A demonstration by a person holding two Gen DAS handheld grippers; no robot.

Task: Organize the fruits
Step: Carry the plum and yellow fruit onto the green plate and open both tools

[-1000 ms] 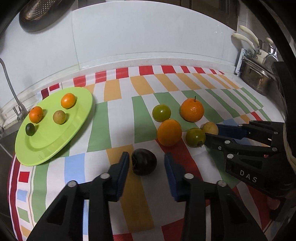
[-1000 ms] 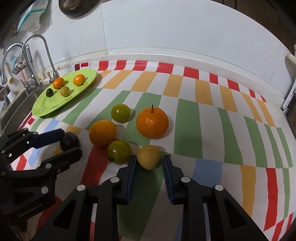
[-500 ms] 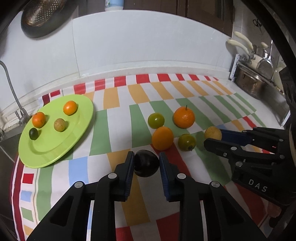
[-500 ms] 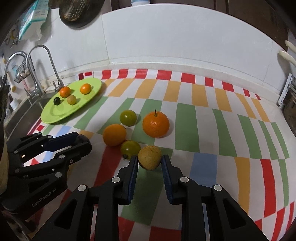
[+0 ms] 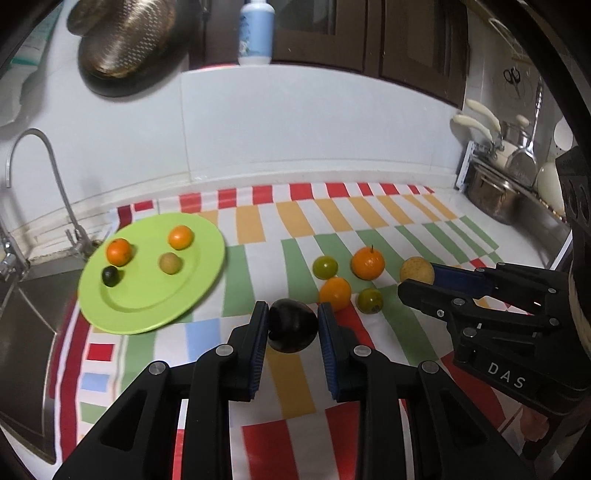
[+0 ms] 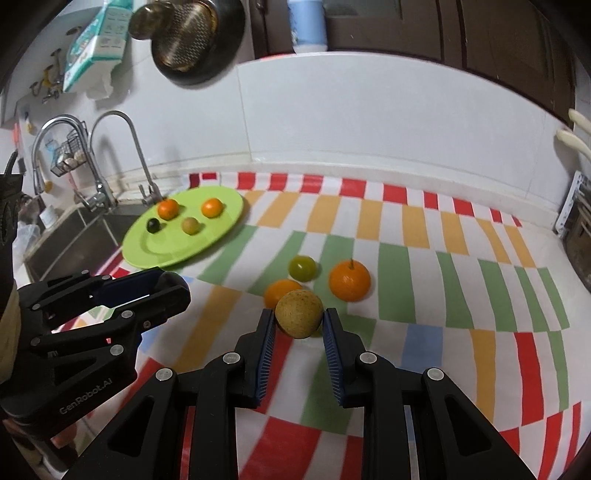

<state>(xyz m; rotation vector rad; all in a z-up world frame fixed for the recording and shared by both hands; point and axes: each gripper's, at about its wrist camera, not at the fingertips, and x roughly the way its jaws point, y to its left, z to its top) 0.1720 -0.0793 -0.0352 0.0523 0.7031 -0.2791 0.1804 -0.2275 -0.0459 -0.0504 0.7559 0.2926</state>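
My left gripper (image 5: 293,325) is shut on a dark purple fruit (image 5: 292,325) and holds it above the striped cloth. My right gripper (image 6: 299,325) is shut on a tan speckled fruit (image 6: 299,313), also lifted; it shows in the left wrist view (image 5: 416,270). A green plate (image 5: 147,302) at the left holds two small oranges, a tan fruit and a dark fruit. On the cloth lie a stemmed orange (image 5: 367,262), a smaller orange (image 5: 335,293) and two green fruits (image 5: 325,267) (image 5: 370,301).
A sink (image 5: 26,310) with a tap (image 5: 40,177) lies left of the plate. Pots and utensils (image 5: 495,192) stand at the far right. A white backsplash runs behind the cloth (image 6: 406,229). A strainer (image 6: 184,29) hangs on the wall.
Both grippers closed on their fruits and lifted them off the cloth; both views now look from higher up.
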